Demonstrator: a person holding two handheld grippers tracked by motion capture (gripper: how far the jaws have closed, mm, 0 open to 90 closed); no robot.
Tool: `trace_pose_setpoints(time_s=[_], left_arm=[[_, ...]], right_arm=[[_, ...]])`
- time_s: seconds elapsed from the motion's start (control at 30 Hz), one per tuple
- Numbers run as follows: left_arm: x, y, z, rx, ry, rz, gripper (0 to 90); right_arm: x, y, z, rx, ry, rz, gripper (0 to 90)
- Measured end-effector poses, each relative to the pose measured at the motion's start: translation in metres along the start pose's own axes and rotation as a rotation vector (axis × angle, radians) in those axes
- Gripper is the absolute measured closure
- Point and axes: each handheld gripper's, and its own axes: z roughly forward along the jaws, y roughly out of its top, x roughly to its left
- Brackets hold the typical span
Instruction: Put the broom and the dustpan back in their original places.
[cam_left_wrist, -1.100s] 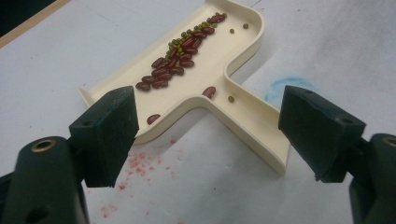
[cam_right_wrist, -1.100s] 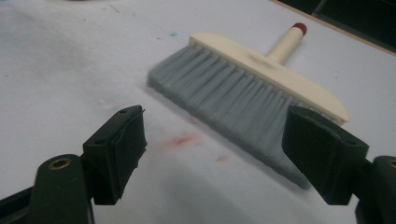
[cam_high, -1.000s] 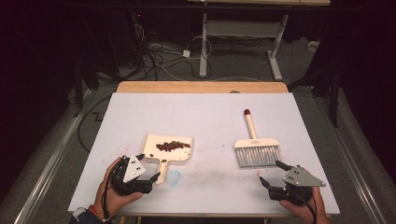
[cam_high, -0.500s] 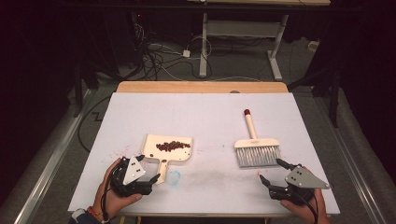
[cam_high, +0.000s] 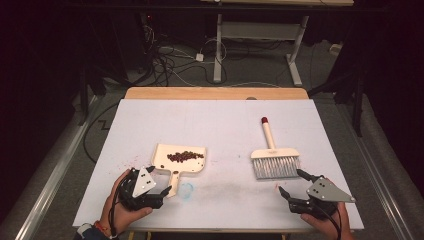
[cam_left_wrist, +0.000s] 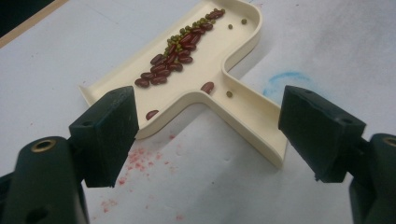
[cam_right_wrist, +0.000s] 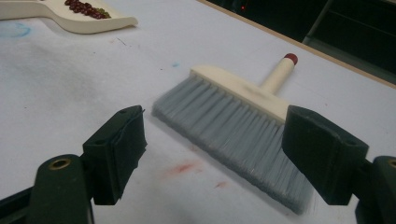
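Observation:
A cream dustpan lies left of centre on the white table, with a heap of red and green beans in it. Its handle points toward my left gripper, which stands open just short of the handle end, touching nothing. A brush with grey bristles and a red-tipped cream handle lies flat to the right. My right gripper is open just in front of the bristles, with nothing between its jaws.
A blue smudge and red specks mark the white table cover. A wooden strip edges the far side. Cables and desk legs stand on the dark floor beyond.
The right gripper has drifted slightly toward the front right. The left gripper has barely moved. The dustpan and the brush lie where they were.

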Motion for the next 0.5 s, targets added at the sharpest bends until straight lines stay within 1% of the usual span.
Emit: trace_pose_setpoints(time_s=[0.5], left_arm=[[0.0033,0.0004,0.0001,-0.001,0.007,-0.01,19.7]], right_arm=[[-0.001,-0.0003,0.0012,-0.001,0.001,0.009,21.2]])
